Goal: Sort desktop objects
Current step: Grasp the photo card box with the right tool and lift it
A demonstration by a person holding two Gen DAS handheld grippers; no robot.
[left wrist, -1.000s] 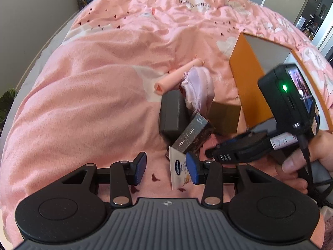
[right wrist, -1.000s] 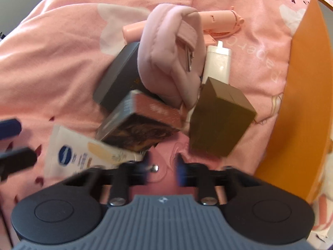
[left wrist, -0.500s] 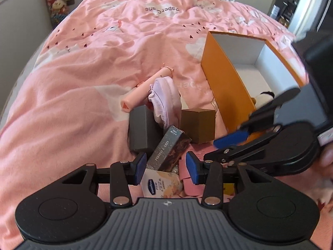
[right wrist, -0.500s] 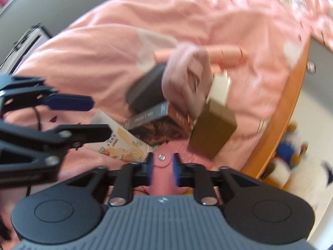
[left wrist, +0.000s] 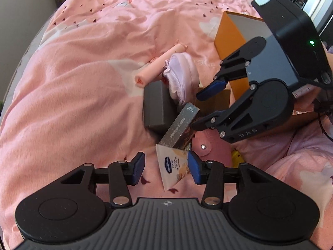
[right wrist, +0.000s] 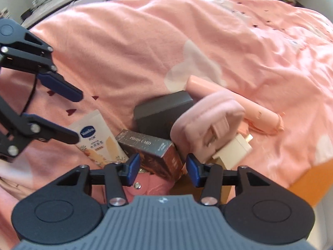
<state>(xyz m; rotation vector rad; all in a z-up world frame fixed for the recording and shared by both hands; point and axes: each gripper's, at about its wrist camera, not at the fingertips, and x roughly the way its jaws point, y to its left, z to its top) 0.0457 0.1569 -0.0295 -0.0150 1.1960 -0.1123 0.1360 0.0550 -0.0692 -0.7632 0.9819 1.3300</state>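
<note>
Sorting barely begun: beside the orange open-topped cardboard box point(left wrist: 228, 39), dark photo-card box point(right wrist: 154, 152), white cream tube point(left wrist: 173, 166), grey case point(left wrist: 158, 104) lie heaped on pink duvet point(left wrist: 83, 83); left gripper point(left wrist: 165, 165) and right gripper point(right wrist: 162, 166) both opening, clamping nothing.

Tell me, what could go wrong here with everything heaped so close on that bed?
The photo card box leans on the dark grey box and the cream sachet, so pulling one may tip the others. The two tools work close together: the right tool, jaws opening with nothing gripped, sits just above the left tool, whose jaws are opening around the sachet, so they might bump. The soft pink quilt could let items slide.
</note>
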